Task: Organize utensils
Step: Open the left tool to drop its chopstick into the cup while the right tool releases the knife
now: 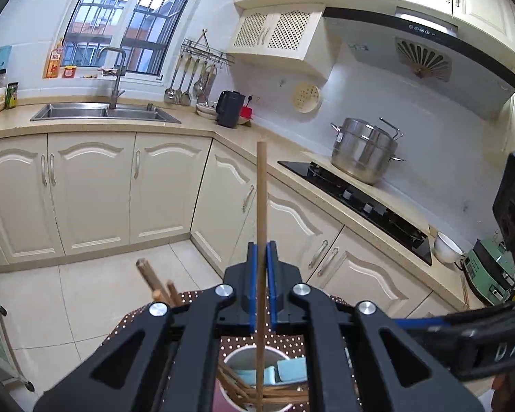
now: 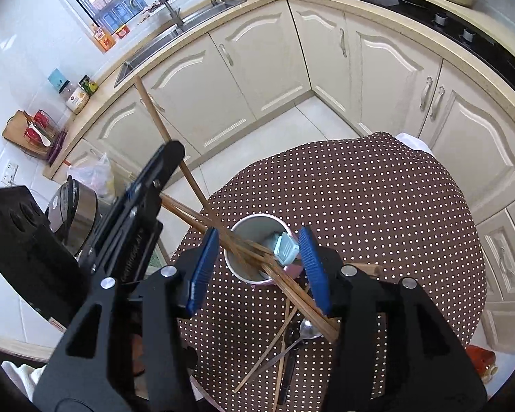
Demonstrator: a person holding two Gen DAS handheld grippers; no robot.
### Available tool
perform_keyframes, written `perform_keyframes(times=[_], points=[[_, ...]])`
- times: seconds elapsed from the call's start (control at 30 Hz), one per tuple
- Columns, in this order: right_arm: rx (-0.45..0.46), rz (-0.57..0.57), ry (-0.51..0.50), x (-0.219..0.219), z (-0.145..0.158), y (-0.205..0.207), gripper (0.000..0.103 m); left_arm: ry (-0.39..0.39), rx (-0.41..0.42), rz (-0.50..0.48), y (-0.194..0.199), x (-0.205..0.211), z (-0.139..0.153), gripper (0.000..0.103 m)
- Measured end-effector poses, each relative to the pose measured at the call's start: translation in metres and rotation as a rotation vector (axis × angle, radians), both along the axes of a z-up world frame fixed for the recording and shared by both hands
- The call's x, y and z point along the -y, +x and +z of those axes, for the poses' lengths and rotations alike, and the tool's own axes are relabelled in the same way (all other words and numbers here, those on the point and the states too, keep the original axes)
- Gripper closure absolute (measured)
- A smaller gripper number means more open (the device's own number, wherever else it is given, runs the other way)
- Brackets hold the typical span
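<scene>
The left gripper (image 1: 261, 257) clamps 1 chopstick (image 1: 261, 206) whose lower end dips into the pink cup (image 2: 254, 250) on the dotted tablecloth (image 2: 377, 206). The right gripper (image 2: 257, 261) stands open astride that cup, gripping nothing; several chopsticks (image 2: 243, 250) lean inside, and a spoon (image 2: 309, 329) lies beside it.

The left claw (image 1: 261, 257) pinches a single chopstick (image 1: 261, 189) upright, its lower end in a cup (image 1: 257, 360) already holding more chopsticks (image 1: 243, 389), on a dotted cloth (image 1: 292, 341)
</scene>
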State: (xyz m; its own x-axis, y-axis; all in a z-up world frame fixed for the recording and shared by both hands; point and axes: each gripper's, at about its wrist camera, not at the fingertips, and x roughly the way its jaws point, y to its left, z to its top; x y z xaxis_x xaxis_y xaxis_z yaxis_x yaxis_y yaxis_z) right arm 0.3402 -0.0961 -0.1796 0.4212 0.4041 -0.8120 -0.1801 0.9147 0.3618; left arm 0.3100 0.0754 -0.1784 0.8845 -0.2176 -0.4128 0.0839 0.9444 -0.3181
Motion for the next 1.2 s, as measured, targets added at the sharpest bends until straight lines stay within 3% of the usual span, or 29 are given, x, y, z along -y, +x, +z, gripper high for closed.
perform_keyframes(times=[0.2, 0.6, 0.67, 0.73, 0.97, 1.1, 1.2], points=[[-0.009, -0.023, 0.066, 0.006, 0.002, -0.002, 0.054, -0.010, -0.029, -0.014, -0.003, -0.002, -0.004, 0.098], [0.009, -0.022, 0.028, 0.007, 0.004, -0.011, 0.054, -0.004, -0.117, -0.066, -0.030, -0.002, -0.011, 0.097], [0.011, -0.022, 0.028, 0.006, 0.004, -0.013, 0.054, -0.007, -0.137, -0.082, -0.033, -0.002, -0.012, 0.091], [0.015, -0.026, 0.029, 0.007, 0.005, -0.015, 0.054, -0.008, -0.144, -0.082, -0.036, -0.004, -0.011, 0.074], [0.044, -0.038, 0.017, 0.008, 0.013, -0.027, 0.054, -0.025, -0.184, -0.101, -0.047, -0.011, -0.007, 0.064], [0.063, -0.052, 0.010, 0.012, 0.020, -0.036, 0.054, -0.018, -0.187, -0.123, -0.056, -0.013, -0.001, 0.053], [0.085, -0.069, 0.000, 0.017, 0.026, -0.047, 0.054, -0.013, -0.203, -0.140, -0.062, -0.014, 0.000, 0.052]])
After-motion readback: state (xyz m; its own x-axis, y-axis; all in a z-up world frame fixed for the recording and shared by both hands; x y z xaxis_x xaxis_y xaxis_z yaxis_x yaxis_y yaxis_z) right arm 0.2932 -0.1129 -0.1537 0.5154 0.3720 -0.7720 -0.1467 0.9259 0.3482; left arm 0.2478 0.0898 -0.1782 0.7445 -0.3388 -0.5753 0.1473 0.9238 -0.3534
